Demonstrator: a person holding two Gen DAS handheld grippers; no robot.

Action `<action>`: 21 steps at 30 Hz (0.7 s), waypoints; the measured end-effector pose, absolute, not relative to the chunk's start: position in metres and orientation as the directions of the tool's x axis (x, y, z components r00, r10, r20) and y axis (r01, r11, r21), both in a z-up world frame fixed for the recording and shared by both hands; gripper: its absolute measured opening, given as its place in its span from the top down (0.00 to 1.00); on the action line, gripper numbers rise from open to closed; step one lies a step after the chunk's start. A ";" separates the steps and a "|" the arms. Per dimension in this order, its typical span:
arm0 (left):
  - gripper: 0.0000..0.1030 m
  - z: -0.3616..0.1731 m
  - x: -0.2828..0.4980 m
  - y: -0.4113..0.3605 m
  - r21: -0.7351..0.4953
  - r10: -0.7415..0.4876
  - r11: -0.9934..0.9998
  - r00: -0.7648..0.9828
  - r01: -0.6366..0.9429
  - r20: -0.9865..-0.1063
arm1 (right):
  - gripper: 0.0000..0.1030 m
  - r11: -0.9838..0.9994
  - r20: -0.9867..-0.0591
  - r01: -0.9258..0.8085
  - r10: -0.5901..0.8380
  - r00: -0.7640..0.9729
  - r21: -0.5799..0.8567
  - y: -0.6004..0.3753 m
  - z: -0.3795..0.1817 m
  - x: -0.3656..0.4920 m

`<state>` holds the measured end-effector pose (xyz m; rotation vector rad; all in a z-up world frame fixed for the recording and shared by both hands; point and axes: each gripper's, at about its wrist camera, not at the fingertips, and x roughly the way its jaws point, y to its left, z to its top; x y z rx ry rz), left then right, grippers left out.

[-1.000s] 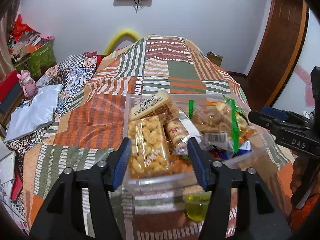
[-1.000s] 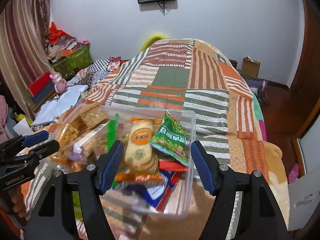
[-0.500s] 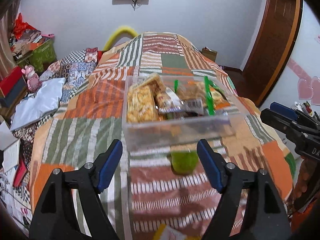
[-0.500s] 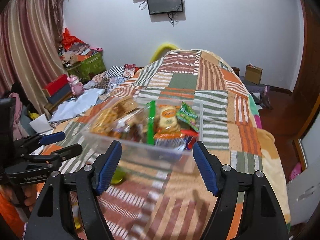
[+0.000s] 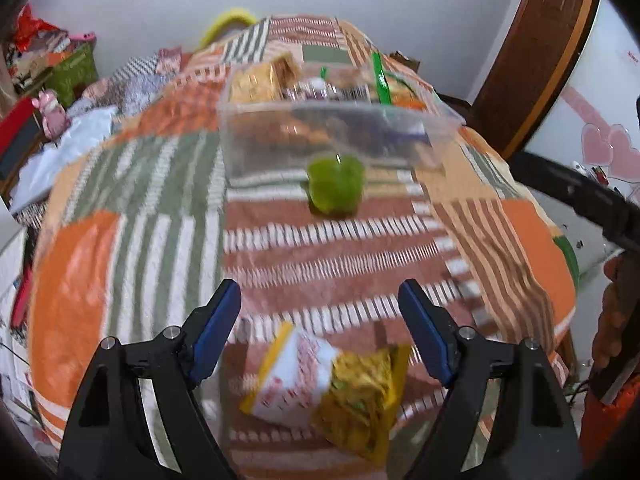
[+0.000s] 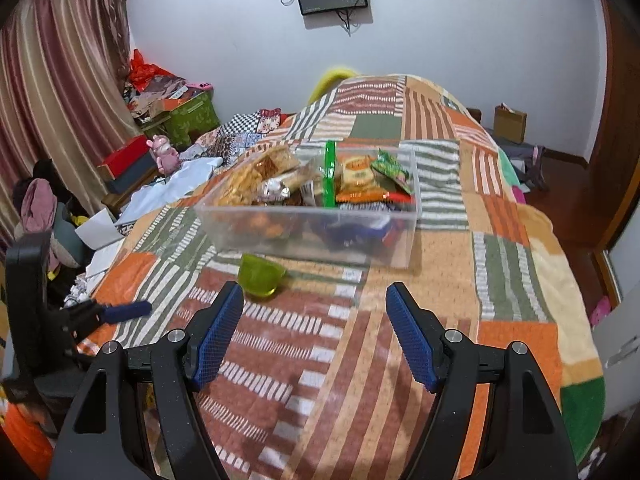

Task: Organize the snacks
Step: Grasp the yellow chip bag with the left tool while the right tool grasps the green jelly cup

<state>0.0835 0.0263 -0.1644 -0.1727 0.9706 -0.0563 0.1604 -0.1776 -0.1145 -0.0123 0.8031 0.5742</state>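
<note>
- The clear rectangular plastic bin (image 6: 308, 236), packed with snack packets, sits on the patchwork orange, green and brown striped bedspread (image 6: 448, 280), out ahead of both grippers and touched by neither.
- Far left in the right wrist view, the left gripper (image 6: 124, 309) pokes in with one blue-padded finger showing above the blanket's edge.
- In its own view, the left gripper (image 5: 320, 332) has its jaws spread wide and nothing between them; the picture is blurred.
- Low between its fingers lie two loose packets on the bedspread: a white packet with yellow edges and red print (image 5: 292, 376), touching a crinkly yellow-green packet (image 5: 366, 392) to its right.
- Ahead, a small translucent green plastic cup (image 5: 336, 184) stands just in front of the bin's near wall.
- Inside the bin, left end: bags of golden puffed snacks (image 6: 248, 178), piled above the rim.
- Middle: a bright green strip (image 6: 329, 174) stands upright among the packets.
- Right end: an orange-labelled packet (image 6: 358, 178) with a green crinkled bag (image 6: 390, 168) leaning at its right.
- The right gripper (image 6: 314, 334) hangs over bare bedspread, jaws parted wide, holding nothing; the cup sits just beyond its left finger.
</note>
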 end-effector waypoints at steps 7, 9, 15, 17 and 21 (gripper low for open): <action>0.21 -0.180 0.066 0.015 -0.195 -0.156 0.981 0.528 -0.019 -0.835 | 0.31 0.848 -0.694 -0.484 0.483 0.534 0.217 -0.180 -0.122 0.152; 0.20 -0.183 0.063 0.013 -0.195 -0.158 0.981 0.521 -0.016 -0.839 | 0.31 0.847 -0.695 -0.485 0.484 0.531 0.220 -0.179 -0.124 0.149; 0.19 -0.190 0.053 0.015 -0.144 -0.110 0.989 0.547 -0.020 -0.830 | 0.31 0.842 -0.707 -0.494 0.485 0.515 0.218 -0.174 -0.129 0.147; 0.21 -0.194 0.052 0.025 -0.165 -0.113 0.985 0.550 -0.045 -0.828 | 0.31 0.840 -0.710 -0.497 0.485 0.509 0.218 -0.171 -0.131 0.147; 0.37 -0.198 0.051 0.045 -0.182 -0.100 0.979 0.556 -0.094 -0.825 | 0.31 0.838 -0.722 -0.500 0.483 0.496 0.218 -0.165 -0.136 0.150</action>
